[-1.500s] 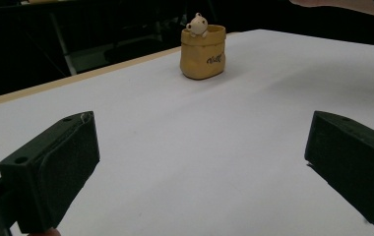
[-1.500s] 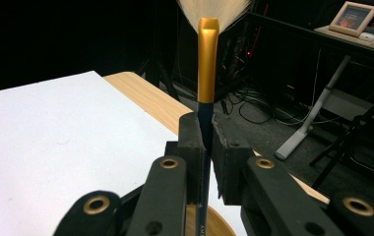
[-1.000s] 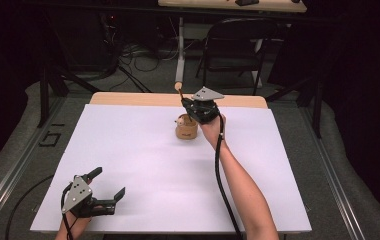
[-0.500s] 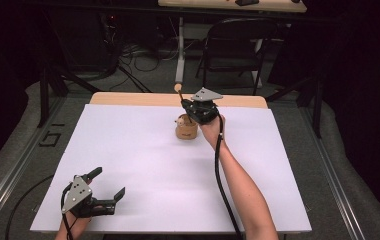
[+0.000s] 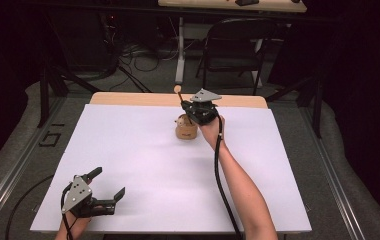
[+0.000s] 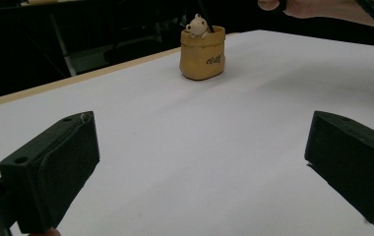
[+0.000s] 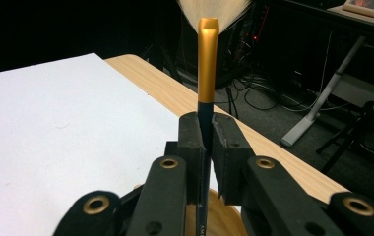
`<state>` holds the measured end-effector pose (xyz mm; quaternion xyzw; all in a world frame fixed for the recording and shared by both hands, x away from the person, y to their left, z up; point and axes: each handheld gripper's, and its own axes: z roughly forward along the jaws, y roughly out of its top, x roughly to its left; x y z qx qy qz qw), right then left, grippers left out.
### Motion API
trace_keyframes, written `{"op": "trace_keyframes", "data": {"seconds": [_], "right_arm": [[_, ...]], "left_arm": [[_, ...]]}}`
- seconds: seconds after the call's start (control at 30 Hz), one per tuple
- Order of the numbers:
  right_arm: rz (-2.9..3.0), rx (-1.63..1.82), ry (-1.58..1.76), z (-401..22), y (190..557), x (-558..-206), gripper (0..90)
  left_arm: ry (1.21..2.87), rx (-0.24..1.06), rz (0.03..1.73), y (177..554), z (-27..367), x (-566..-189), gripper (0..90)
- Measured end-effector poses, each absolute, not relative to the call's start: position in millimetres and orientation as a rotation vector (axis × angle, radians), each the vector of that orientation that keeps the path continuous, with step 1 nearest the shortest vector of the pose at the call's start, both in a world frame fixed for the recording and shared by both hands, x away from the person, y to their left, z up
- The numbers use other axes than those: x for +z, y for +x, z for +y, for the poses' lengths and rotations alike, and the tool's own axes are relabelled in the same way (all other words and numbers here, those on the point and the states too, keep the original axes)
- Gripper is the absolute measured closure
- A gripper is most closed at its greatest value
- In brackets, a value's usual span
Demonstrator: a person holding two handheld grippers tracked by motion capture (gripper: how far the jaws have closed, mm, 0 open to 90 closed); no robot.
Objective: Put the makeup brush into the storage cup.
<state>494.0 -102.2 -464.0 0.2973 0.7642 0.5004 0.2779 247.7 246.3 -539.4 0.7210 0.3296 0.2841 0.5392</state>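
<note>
Gold-ferruled brush (image 7: 207, 69) clamped in right claw (image 7: 207, 147), left claw (image 6: 195, 162) wide open

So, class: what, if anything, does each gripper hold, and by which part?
The right gripper clamps a makeup brush by its dark handle, below the gold ferrule. The left gripper holds nothing.

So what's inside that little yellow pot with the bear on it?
A slim dark brush handle goes down into the pot, beside the small bear figure at its rim. The right tongs are clamped on that brush. The pot's wall hides the handle's lower end and anything else inside.
</note>
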Motion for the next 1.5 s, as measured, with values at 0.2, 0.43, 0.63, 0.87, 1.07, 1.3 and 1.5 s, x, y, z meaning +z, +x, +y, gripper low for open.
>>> {"op": "trace_keyframes", "data": {"seconds": [0.2,0.43,0.63,0.87,1.07,1.3,1.5], "right_arm": [[2.055,1.337,0.8,-102,494,-467,83.4],[2.08,1.35,0.823,-105,493,-468,55.0],[2.091,1.396,0.849,-110,487,-464,27.6],[2.128,1.404,0.839,-115,478,-463,13.3],[2.151,1.399,0.822,-120,467,-465,6.4],[2.176,1.374,0.803,-127,454,-469,1.8],[2.168,1.379,0.798,-136,442,-474,0.0]], "left_arm": [[1.715,0.677,0.785,248,246,-539,0.0],[1.715,0.677,0.785,248,246,-539,0.0],[1.717,0.676,0.784,248,246,-539,0.0],[1.719,0.677,0.782,248,246,-539,0.0],[1.721,0.673,0.781,248,245,-540,0.0],[1.721,0.673,0.782,249,245,-540,0.0],[1.724,0.679,0.778,248,245,-539,0.0]]}}
